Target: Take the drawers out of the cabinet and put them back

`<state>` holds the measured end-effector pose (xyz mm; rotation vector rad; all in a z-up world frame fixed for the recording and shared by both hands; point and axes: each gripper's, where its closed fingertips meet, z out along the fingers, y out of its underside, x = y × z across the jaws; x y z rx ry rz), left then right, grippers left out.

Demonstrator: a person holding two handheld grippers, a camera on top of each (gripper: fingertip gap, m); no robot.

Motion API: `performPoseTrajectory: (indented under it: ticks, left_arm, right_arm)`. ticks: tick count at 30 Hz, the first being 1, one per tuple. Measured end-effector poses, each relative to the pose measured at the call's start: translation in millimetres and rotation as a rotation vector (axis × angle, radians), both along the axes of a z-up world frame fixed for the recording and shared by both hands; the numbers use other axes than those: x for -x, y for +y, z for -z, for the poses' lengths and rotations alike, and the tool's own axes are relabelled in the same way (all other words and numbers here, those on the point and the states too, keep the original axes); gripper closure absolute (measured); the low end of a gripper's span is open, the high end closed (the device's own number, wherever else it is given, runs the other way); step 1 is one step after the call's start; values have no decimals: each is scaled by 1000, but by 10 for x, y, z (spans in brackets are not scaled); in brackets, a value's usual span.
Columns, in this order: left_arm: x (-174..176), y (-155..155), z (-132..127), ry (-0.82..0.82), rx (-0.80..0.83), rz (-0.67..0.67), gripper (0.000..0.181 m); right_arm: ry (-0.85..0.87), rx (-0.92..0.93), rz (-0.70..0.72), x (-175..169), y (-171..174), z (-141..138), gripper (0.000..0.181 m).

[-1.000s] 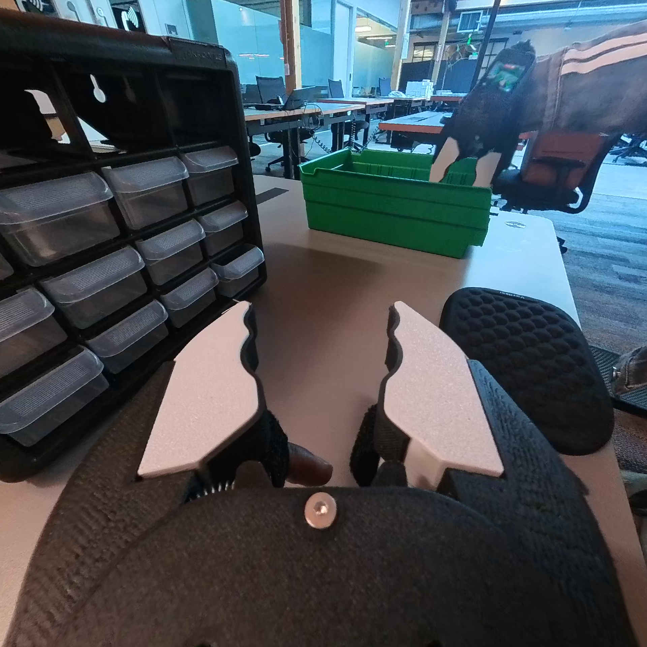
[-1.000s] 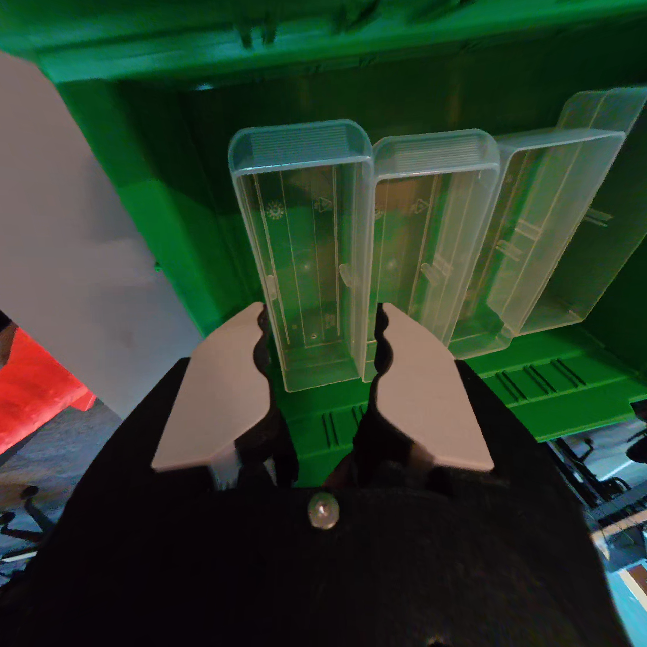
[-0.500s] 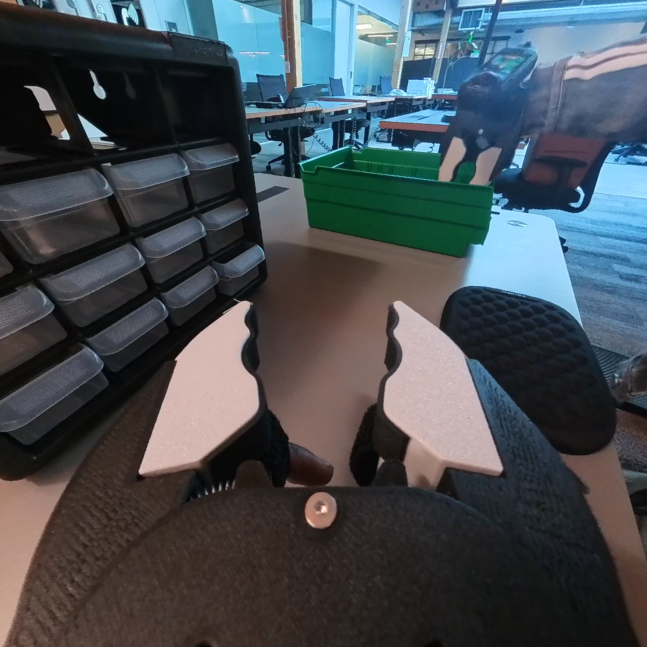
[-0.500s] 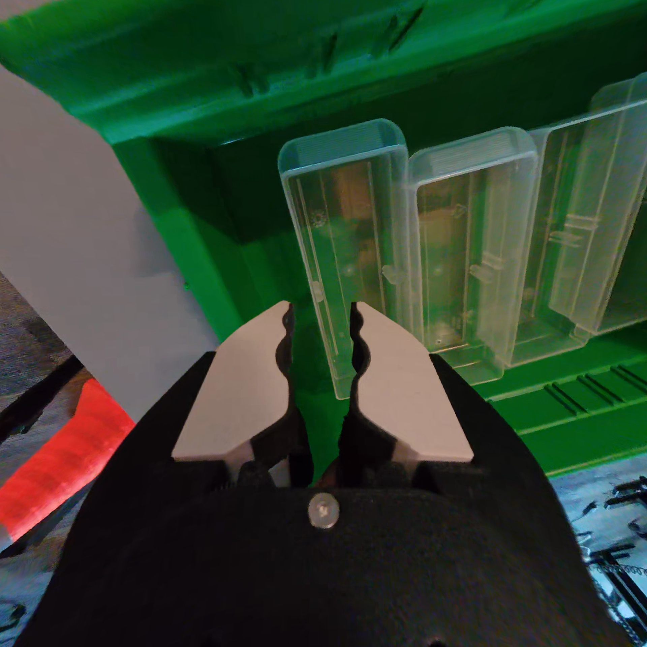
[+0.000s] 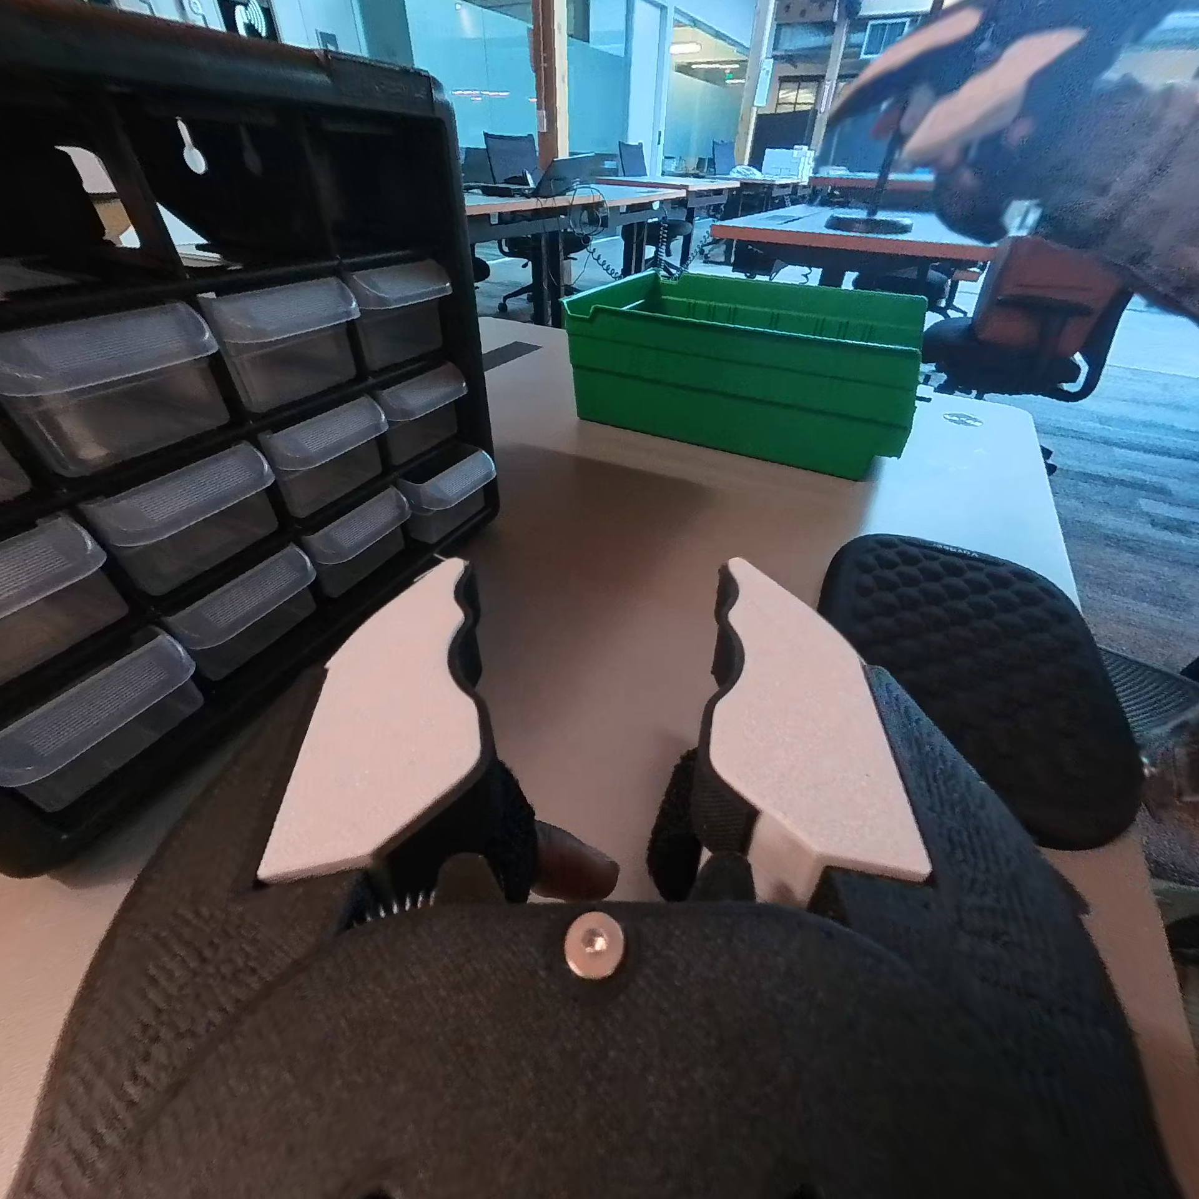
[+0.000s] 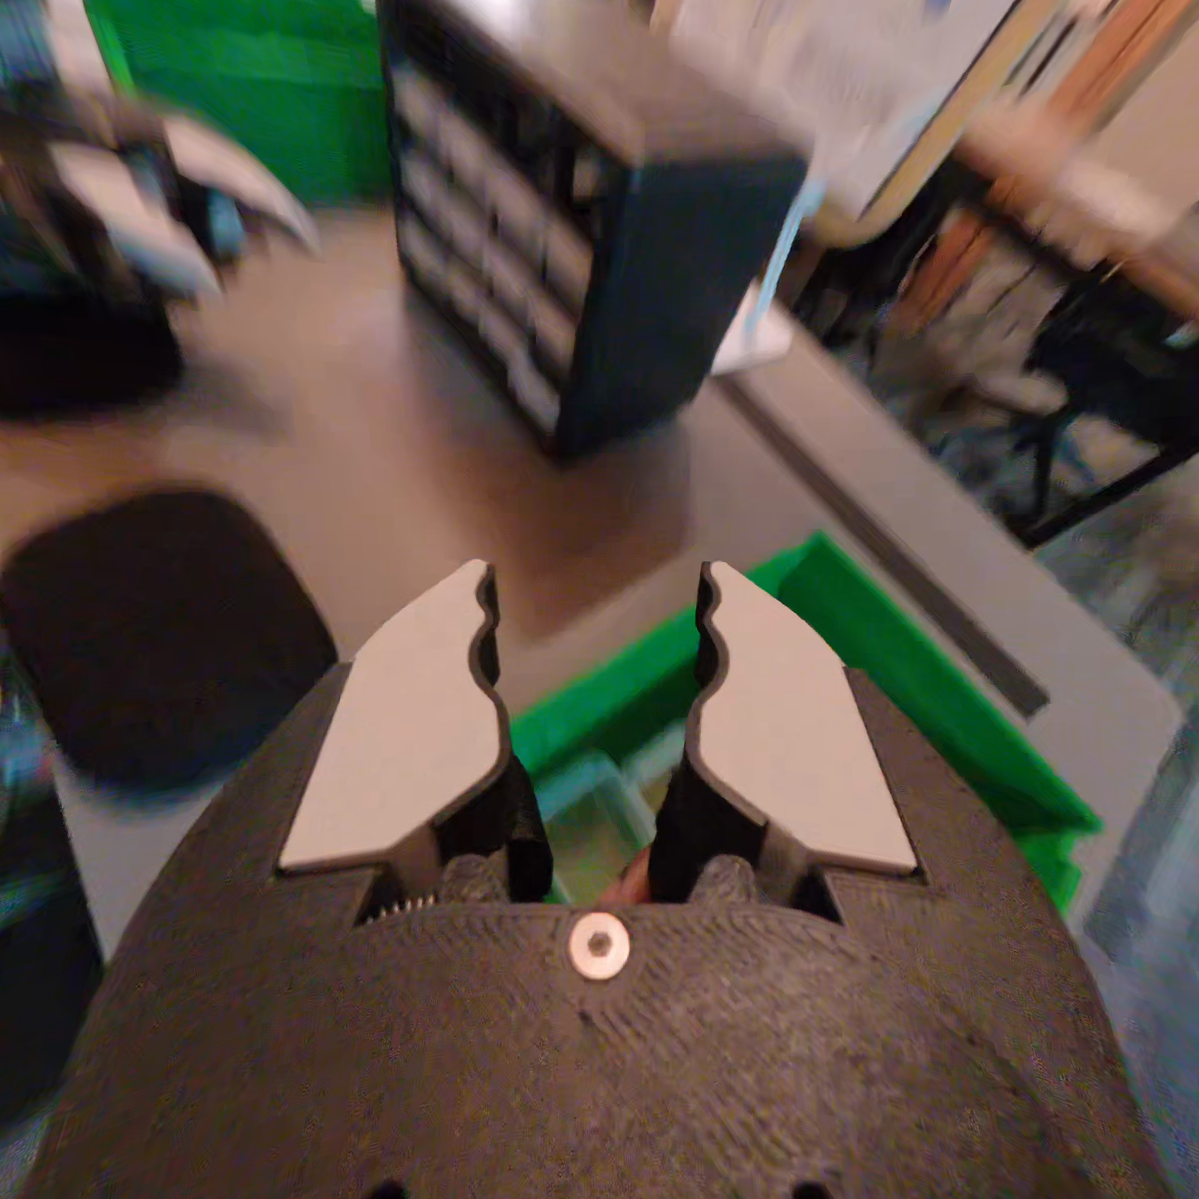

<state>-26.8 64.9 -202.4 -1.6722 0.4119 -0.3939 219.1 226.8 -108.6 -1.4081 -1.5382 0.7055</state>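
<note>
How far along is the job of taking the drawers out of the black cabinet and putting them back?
Done: the top row of the black plastic cabinet stands empty, and clear plastic drawers lie in the green plastic bin.

In hand: nothing; the right gripper and the left gripper are both open and empty.

Left: returning those drawers to the empty slots.

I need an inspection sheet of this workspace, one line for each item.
Surface: beige table, mostly bare.
Job's things: black cabinet, top row of slots empty; clear drawers below; more drawers in green bin.
Clutter: black pad.
Grippers: left gripper open, empty, low over table; right gripper open, empty, above bin.
Cables: coiled cords under far desks.
Surroundings: office desks, chairs.
</note>
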Motion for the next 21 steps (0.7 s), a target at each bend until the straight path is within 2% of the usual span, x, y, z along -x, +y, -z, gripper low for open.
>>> performPoseTrajectory:
  ticks: [1, 4, 6, 7, 9, 14, 19, 21]
  left_arm:
    - [6, 2, 1, 1, 0, -4, 111]
    - [37, 8, -7, -6, -4, -20, 111]
    - [63, 12, -17, -17, -5, -33, 111]
    - [76, 12, -24, -23, -7, -39, 111]
    - [103, 11, -41, -32, -12, -51, 111]
    - [229, 27, -101, -65, -35, -118, 110]
    - [513, 36, -205, -118, -87, -260, 108]
    - [638, 17, -268, -130, -119, -320, 107]
  right_arm:
    - [109, -3, 41, 100, -64, -179, 121]
    - [384, 56, 153, 363, -287, -521, 116]
    - [503, 147, 183, 564, -436, -565, 112]
    - [543, 185, 172, 680, -515, -549, 105]
    - [594, 234, 192, 891, -562, -450, 97]
    - [699, 282, 362, 1206, -375, -11, 87]
    - [733, 292, 465, 1383, -300, 478, 85]
    - [687, 324, 445, 1429, -339, 547, 80]
